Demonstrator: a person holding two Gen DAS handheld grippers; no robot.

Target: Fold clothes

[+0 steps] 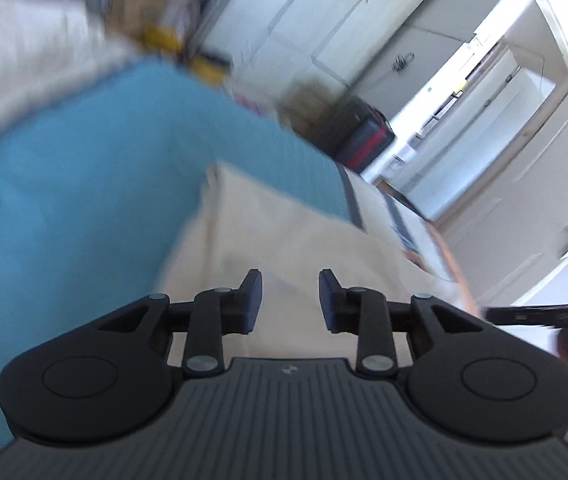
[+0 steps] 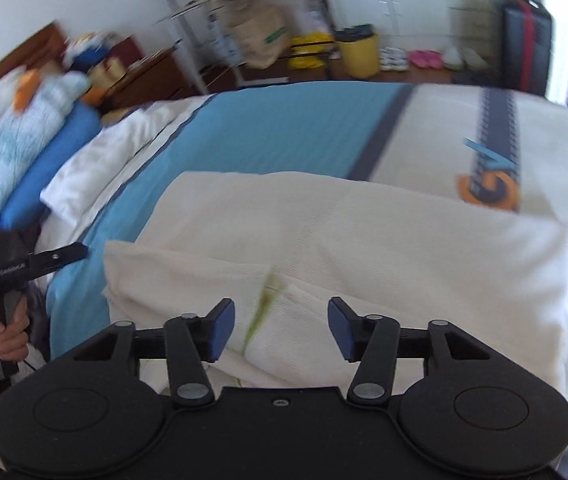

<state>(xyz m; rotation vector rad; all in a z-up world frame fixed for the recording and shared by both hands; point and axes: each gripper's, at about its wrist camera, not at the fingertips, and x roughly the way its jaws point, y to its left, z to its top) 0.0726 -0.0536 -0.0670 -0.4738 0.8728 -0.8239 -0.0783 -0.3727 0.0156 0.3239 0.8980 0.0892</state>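
A cream ribbed garment lies flat on the bed, with a folded part and a green stripe at its near edge. It also shows in the left wrist view, blurred. My right gripper is open and empty, just above the garment's near folded edge. My left gripper is open and empty, tilted, over the garment's near side. The left gripper's tool and the hand holding it show at the left of the right wrist view.
The bed has a blue and white cover with an orange logo. Pillows and bedding pile at the left. A yellow bin, shoes and a dark suitcase stand on the floor beyond the bed. White cupboards line the wall.
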